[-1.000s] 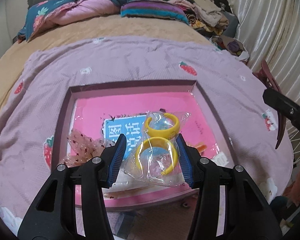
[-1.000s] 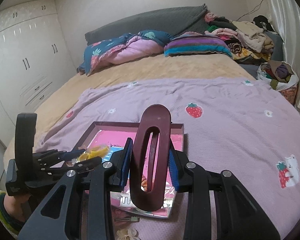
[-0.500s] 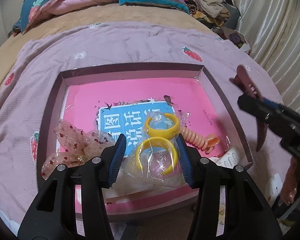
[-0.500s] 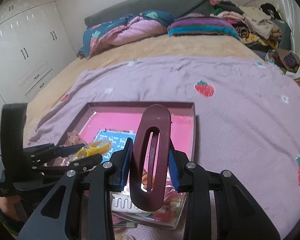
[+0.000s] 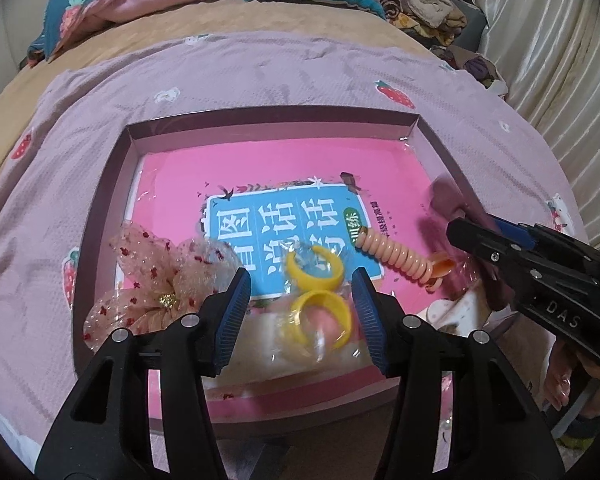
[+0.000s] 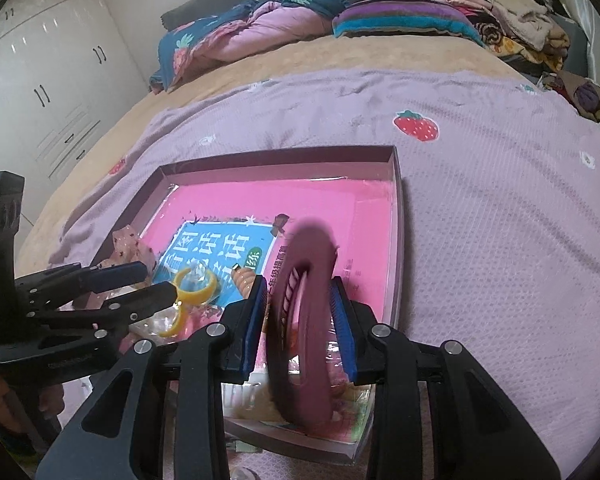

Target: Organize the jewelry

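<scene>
Maroon hair claw clip [image 6: 300,320] is sitting between the fingers of the right gripper [image 6: 300,320], long axis running away from the camera and slightly leftward, far end pointing toward the back wall of the tray [image 6: 276,160]. Clip is motion-blurred in both views; pads are spread wider than the clip, with a gap showing on the right side, and contact cannot be told for certain. Clip is hanging over the tray's near right corner, above a white comb-like piece [image 5: 456,310].

Left gripper [image 5: 300,312] is standing with jaws spread wide, touching nothing. Between and just beyond its pads the clear bag of yellow rings [image 5: 318,296] is lying in the tray, its two rings lined up one behind the other along the gripper's axis.

Also in the tray: pink book with blue label [image 5: 284,220] lining the bottom, sheer speckled bow [image 5: 156,284] at near left, peach coil hair tie [image 5: 396,258] lying diagonally at right. Tray is resting on the lilac strawberry blanket [image 6: 500,220].
</scene>
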